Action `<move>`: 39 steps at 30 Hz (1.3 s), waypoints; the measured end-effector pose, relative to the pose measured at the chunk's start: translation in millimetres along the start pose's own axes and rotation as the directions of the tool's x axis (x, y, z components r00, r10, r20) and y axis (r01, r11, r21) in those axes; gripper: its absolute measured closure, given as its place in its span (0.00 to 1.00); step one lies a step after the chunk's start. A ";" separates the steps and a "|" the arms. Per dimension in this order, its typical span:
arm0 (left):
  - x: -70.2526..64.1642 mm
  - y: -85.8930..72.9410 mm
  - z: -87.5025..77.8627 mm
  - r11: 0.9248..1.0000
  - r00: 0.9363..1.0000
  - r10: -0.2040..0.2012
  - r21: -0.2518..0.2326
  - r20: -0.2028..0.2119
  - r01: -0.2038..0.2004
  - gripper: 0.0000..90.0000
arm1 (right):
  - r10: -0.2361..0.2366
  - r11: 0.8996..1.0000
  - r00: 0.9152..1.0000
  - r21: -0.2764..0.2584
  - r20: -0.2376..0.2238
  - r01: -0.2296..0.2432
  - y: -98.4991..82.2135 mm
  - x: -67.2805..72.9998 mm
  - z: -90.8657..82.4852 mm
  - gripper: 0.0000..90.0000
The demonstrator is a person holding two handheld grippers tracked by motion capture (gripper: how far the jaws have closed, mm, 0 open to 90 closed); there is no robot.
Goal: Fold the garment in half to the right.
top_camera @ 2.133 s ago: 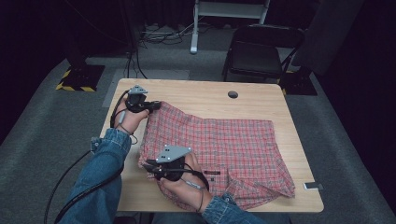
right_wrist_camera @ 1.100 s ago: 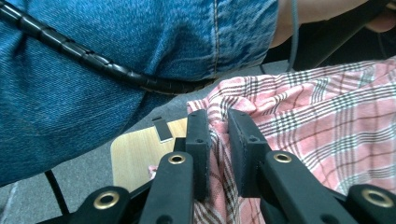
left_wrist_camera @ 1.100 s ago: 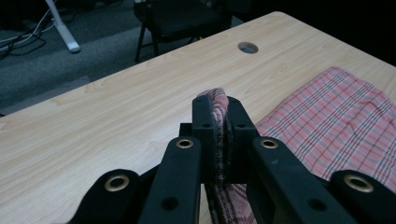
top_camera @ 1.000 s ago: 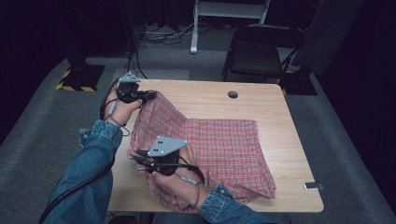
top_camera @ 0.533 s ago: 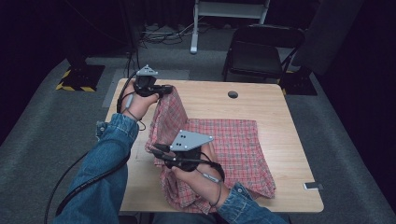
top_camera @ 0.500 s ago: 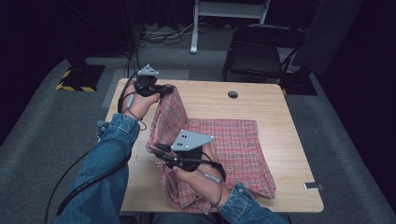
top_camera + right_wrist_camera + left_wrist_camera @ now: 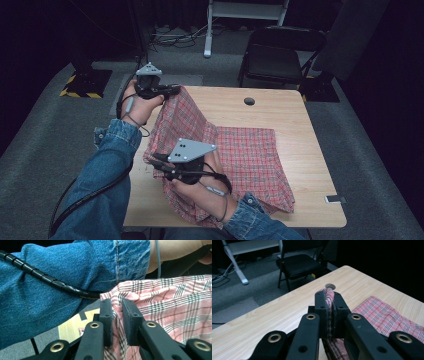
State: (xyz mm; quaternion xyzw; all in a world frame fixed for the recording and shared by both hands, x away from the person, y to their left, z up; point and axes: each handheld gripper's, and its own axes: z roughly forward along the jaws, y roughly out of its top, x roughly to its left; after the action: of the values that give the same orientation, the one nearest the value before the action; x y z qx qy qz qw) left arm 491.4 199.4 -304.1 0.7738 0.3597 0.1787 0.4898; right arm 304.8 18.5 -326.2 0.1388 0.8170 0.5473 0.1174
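Note:
A red plaid shirt (image 7: 250, 150) lies on the wooden table (image 7: 300, 115), its left side lifted off the top. My left gripper (image 7: 172, 91) holds the far left corner of the cloth up above the table's far left corner. In the left gripper view the jaws are shut on a fold of the shirt (image 7: 329, 296). My right gripper (image 7: 156, 161) is raised over the near left part of the table. In the right gripper view its jaws pinch the shirt's edge (image 7: 116, 305), with plaid cloth (image 7: 175, 310) draping to the right.
A round cable hole (image 7: 249, 101) sits in the table's far middle. A small white object (image 7: 335, 199) lies at the near right edge. A black chair (image 7: 280, 55) and a white stand (image 7: 240, 20) are beyond the table. A denim sleeve (image 7: 62, 277) is close before the right gripper.
Both grippers have risen and carried the shirt's left edge higher, so more of the cloth hangs off the table. The left gripper has also shifted slightly right.

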 end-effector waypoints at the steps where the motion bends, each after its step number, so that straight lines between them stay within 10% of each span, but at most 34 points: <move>1: 2.4 -0.2 -2.6 1.000 1.000 -0.001 0.000 -0.004 0.001 0.95 | 0.000 1.000 1.000 -0.003 -0.003 0.000 1.7 1.2 3.0 0.88; 12: 4.5 0.3 6.1 1.000 1.000 -0.016 0.007 0.000 0.016 0.95 | 0.008 1.000 1.000 -0.030 -0.009 -0.008 5.4 -6.6 -2.2 0.88; 39: -80.6 42.6 104.1 0.997 0.995 0.045 0.057 0.086 -0.050 0.95 | 0.060 0.997 0.992 -0.047 0.115 -0.054 -36.4 -53.8 -129.4 0.88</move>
State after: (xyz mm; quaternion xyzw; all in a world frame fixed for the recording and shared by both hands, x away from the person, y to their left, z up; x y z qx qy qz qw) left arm 518.5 63.7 -307.8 0.8033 0.3252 0.1468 0.4769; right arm 307.0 -125.3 -309.5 0.1913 0.7922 0.5592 0.1523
